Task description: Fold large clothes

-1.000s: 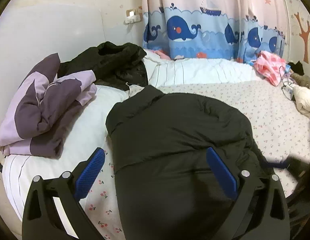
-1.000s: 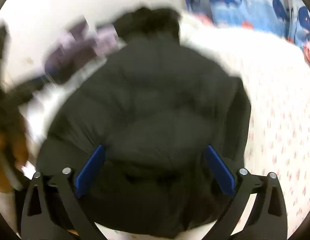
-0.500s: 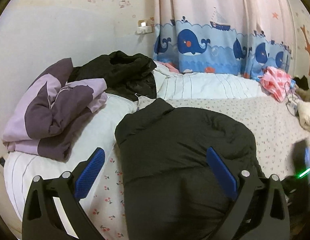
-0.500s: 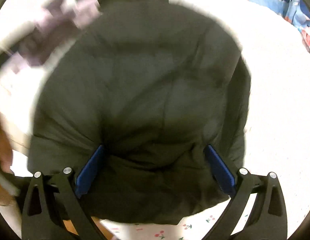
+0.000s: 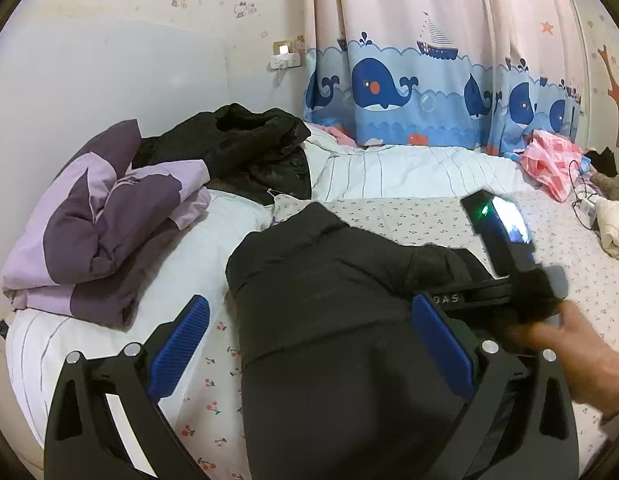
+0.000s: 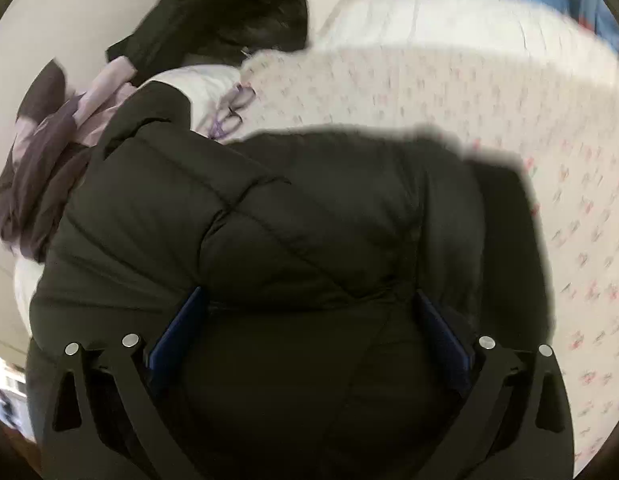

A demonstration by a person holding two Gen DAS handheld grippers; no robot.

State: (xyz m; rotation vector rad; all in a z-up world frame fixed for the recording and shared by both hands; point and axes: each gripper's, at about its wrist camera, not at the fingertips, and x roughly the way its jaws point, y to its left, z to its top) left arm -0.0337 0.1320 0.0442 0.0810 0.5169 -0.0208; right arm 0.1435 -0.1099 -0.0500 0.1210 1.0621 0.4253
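Left wrist view: the black puffer jacket (image 5: 329,320) is being shown lying on the cherry-print sheet (image 5: 409,216), collar toward the pillow end, partly folded with one side turned over. It is being judged as soft, bulky and light, with a slick shell and springy fill, so folds are likely to be pushed back open. A seam, hem or collar edge is being judged the better hold; a pinch of the puffed middle may slip.

The left gripper (image 5: 309,360) is being held wide open over the jacket's near edge, nothing gripped. In the same view the right gripper (image 5: 505,276) is being seen from outside, carried by a hand (image 5: 569,356) at the jacket's right side, its lit screen facing up.

Right wrist view (blurred): the right gripper (image 6: 309,344) is being pressed low onto the jacket (image 6: 293,240), fingers spread wide with quilted fabric bulging between them, not clamped. Only here are the quilting seams and a pair of glasses (image 6: 233,108) being shown; only the left view is giving the purple jacket (image 5: 97,224), the dark coat (image 5: 245,148) and the whale curtain (image 5: 409,80) sharply.
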